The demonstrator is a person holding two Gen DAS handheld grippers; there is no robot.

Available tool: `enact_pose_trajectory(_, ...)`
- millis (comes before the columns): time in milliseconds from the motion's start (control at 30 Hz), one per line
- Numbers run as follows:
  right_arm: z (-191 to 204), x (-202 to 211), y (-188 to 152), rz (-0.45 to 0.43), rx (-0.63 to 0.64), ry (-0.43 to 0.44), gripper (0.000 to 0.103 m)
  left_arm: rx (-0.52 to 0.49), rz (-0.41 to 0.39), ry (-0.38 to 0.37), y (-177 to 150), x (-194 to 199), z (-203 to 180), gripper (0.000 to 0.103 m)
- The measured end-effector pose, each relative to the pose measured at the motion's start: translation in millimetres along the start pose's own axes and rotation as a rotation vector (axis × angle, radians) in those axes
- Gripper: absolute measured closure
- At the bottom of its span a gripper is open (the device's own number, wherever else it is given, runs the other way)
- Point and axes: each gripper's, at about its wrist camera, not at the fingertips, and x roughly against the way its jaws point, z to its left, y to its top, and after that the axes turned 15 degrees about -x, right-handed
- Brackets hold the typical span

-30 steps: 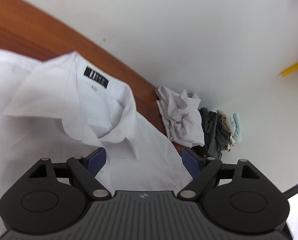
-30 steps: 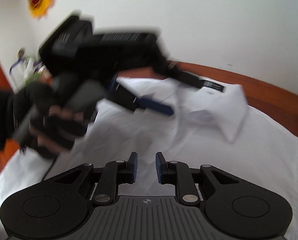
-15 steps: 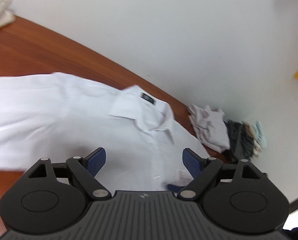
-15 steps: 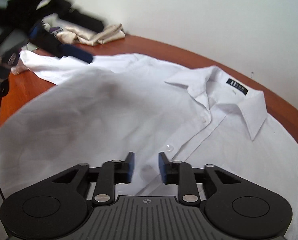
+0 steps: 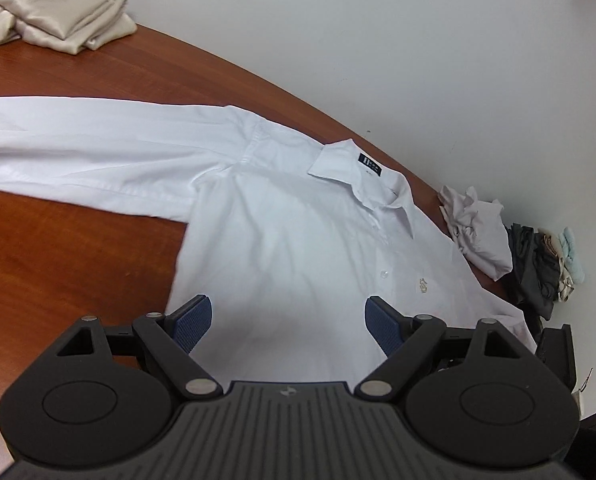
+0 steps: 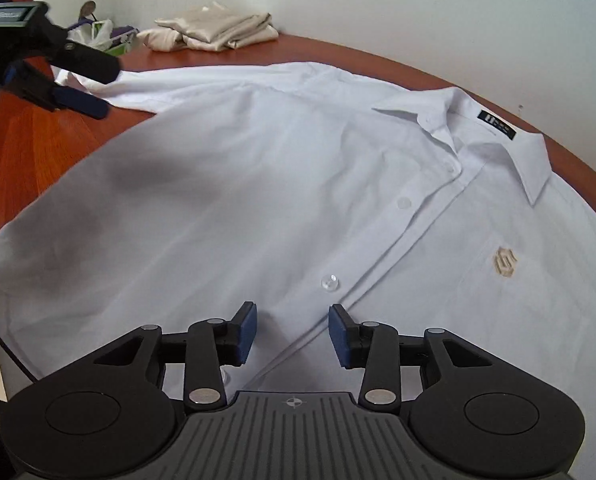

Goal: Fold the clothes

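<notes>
A white button-up shirt lies front up on the brown table, its collar toward the wall and one sleeve stretched out to the left. My left gripper hovers wide open above the shirt's lower left side, holding nothing. The right wrist view shows the left gripper over the sleeve end at the upper left. My right gripper hangs just above the shirt at the button placket. Its jaws are opening, with no cloth pinched between the pads.
A folded beige cloth lies at the table's far edge by the white wall. A crumpled white garment and a dark clothes pile sit beyond the collar. A plastic bag lies near the beige cloth.
The left gripper swung away from the collar to the shirt's left side, staying open. The right gripper's jaws widened as it moved in over the placket.
</notes>
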Motion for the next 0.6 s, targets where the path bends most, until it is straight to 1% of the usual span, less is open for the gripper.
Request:
enact_pose_trajectory(133, 12.8, 26.2, 0.4, -0.073, -0.014, -0.063, 0.06, -0.014, -0.023, 0.029, -10.6, 27.7, 17.2, 0.013)
enact_pose_trajectory(167, 15.9, 34.0, 0.8, -0.09, -0.027, -0.074, 0.058, -0.019, -0.031, 0.038, -12.1, 34.8, 21.8, 0.011)
enact_pose_trajectory(233, 21.9, 51.4, 0.7, -0.123, -0.07, -0.083, 0.051, -0.032, -0.049, 0.058, -13.8, 49.0, 30.6, 0.01)
enact_pose_trajectory(300, 28.3, 69.3, -1.5, -0.162, -0.12, -0.081, 0.041, -0.051, -0.067, 0.077, -14.5, 63.9, 38.3, 0.003)
enact_pose_trajectory(333, 31.5, 78.2, -2.7, -0.182, -0.145, -0.08, 0.039, -0.062, -0.079, 0.087, -14.8, 71.8, 41.9, 0.002)
enact_pose_trajectory(433, 41.6, 105.9, -6.4, -0.255, -0.218, -0.068, 0.026, -0.08, -0.12, 0.126, -14.9, 95.5, 51.9, 0.001)
enact_pose_trajectory(500, 50.4, 125.2, -7.2, -0.32, -0.25, -0.075, 0.003, -0.078, -0.155, 0.159, -15.7, 108.7, 55.7, 0.001)
enact_pose_trajectory(533, 56.0, 133.0, -7.2, -0.35, -0.248, -0.091, 0.001, -0.076, -0.172, 0.175, -15.7, 114.6, 57.5, 0.001)
enact_pose_trajectory(600, 67.3, 145.5, -6.0, -0.392, -0.229, -0.121, 0.0, -0.071, -0.203, 0.205, -14.9, 126.5, 62.0, 0.0)
